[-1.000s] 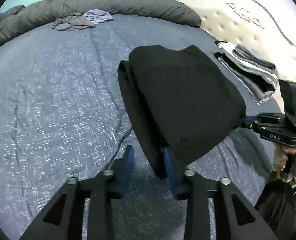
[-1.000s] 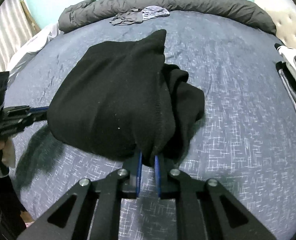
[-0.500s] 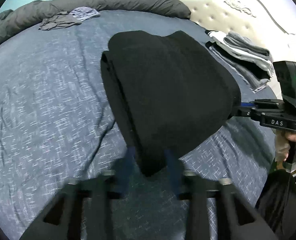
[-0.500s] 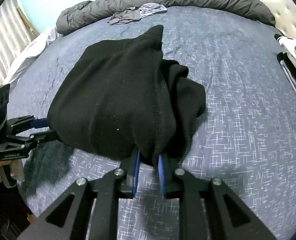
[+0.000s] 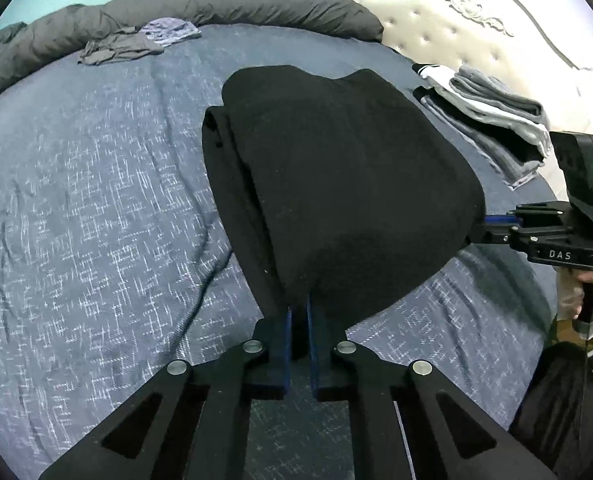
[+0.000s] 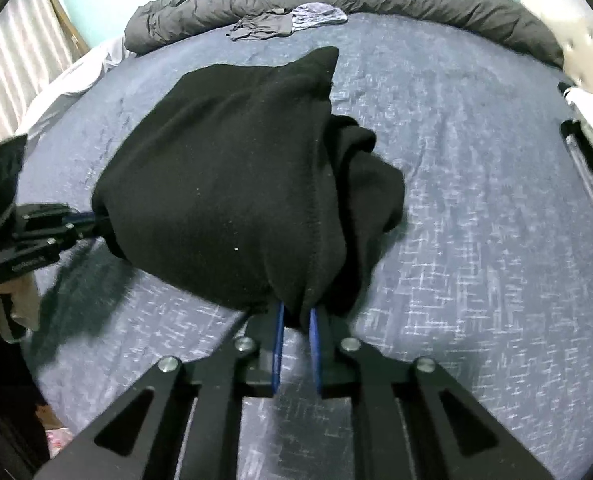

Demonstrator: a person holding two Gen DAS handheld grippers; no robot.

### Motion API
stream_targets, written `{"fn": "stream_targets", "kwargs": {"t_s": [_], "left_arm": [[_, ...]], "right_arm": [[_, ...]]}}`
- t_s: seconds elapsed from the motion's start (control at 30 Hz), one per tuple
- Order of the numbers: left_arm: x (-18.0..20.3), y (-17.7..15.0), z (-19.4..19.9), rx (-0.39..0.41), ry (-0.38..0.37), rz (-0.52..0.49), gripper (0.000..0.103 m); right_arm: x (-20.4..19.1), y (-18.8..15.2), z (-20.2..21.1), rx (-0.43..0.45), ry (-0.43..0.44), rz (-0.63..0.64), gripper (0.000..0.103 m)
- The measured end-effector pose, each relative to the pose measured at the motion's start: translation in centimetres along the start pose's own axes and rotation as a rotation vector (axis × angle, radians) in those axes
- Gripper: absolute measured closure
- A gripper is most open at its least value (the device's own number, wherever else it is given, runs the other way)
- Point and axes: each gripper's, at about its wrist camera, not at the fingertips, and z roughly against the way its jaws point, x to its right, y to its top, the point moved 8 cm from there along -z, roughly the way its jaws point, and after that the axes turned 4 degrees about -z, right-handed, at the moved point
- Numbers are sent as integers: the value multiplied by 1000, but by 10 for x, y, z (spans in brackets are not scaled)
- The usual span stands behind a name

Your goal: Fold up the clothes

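The bed (image 5: 96, 216), under a blue-grey cover flecked with white crosshatch, fills both views, with a rolled dark grey duvet (image 5: 224, 4) along its far edge, a cream tufted headboard (image 5: 468, 32) to one side and a teal wall behind. Above the bed's near part hangs the folded black garment (image 5: 336, 184), a thick matte knit, its long axis stretched between the grippers and its layered folds drooping toward the cover. Beside the headboard lies a stack of folded grey and white clothes (image 5: 496, 116); the left gripper (image 5: 298, 312) and right gripper (image 6: 296, 316) each pinch a garment corner between narrow blue-padded fingers.
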Motion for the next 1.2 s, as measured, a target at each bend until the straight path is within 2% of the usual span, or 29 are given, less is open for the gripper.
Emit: {"fn": "stream_targets", "kwargs": {"t_s": [0.13, 0.17, 0.37, 0.47, 0.6, 0.7, 0.8, 0.93, 1.07, 1.2], "left_arm": [[-1, 1, 6, -8, 7, 23, 89], [-2, 1, 8, -9, 15, 26, 85], [-16, 9, 37, 64, 60, 79, 63], [-21, 22, 48, 104, 55, 115, 62], [-19, 40, 46, 125, 46, 148, 62], [-10, 55, 29, 102, 65, 126, 62], [-2, 73, 11, 80, 99, 80, 61], [-3, 86, -16, 30, 130, 42, 57], [-13, 87, -39, -8, 155, 45, 57], [-17, 82, -50, -31, 145, 78, 55]], "right_arm": [[6, 9, 13, -20, -47, -13, 81], [8, 14, 20, -11, -68, -22, 81], [-2, 57, 55, 105, -21, -96, 81], [-18, 76, 53, 129, 3, -83, 81], [-32, 92, 31, 114, 40, -83, 81], [-35, 95, 9, 94, 37, -54, 81], [-32, 99, -7, 105, -5, -20, 81], [-21, 106, -24, 96, 5, -7, 81], [-16, 106, -41, 78, 42, 13, 81], [-9, 101, -57, 62, 44, 33, 82]]}}
